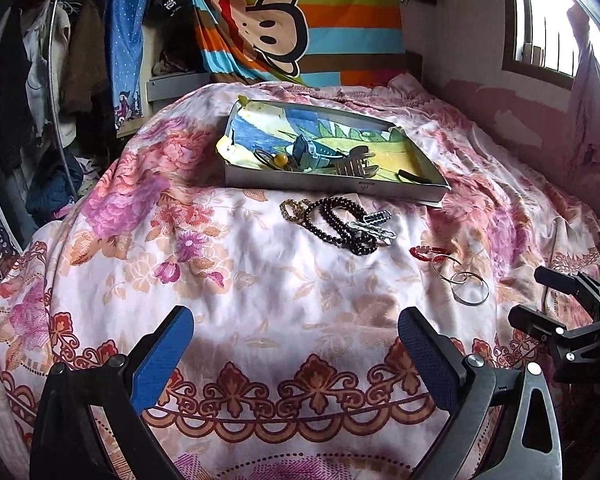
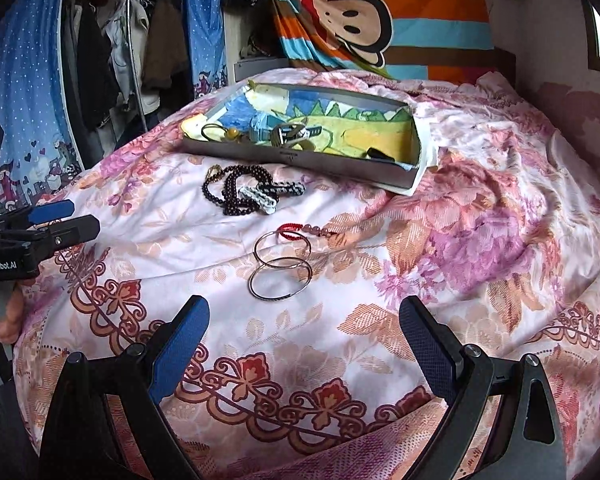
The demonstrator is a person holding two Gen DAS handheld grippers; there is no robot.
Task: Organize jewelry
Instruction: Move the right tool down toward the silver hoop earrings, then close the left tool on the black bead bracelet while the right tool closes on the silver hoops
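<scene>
Left gripper (image 1: 296, 332): jaws spread wide, empty, above the floral quilt (image 1: 228, 280). Right gripper (image 2: 304, 320): jaws likewise spread, empty, just short of two metal bangles (image 2: 280, 266) lying overlapped. Red bracelet (image 2: 300, 232) touches the far bangle. Farther on, dark bead necklace (image 2: 236, 192) tangled with white and black clips (image 2: 268, 200). Beyond, a shallow tray (image 2: 300, 160) on the quilt holds hair clips and ties. No item gripped.
</scene>
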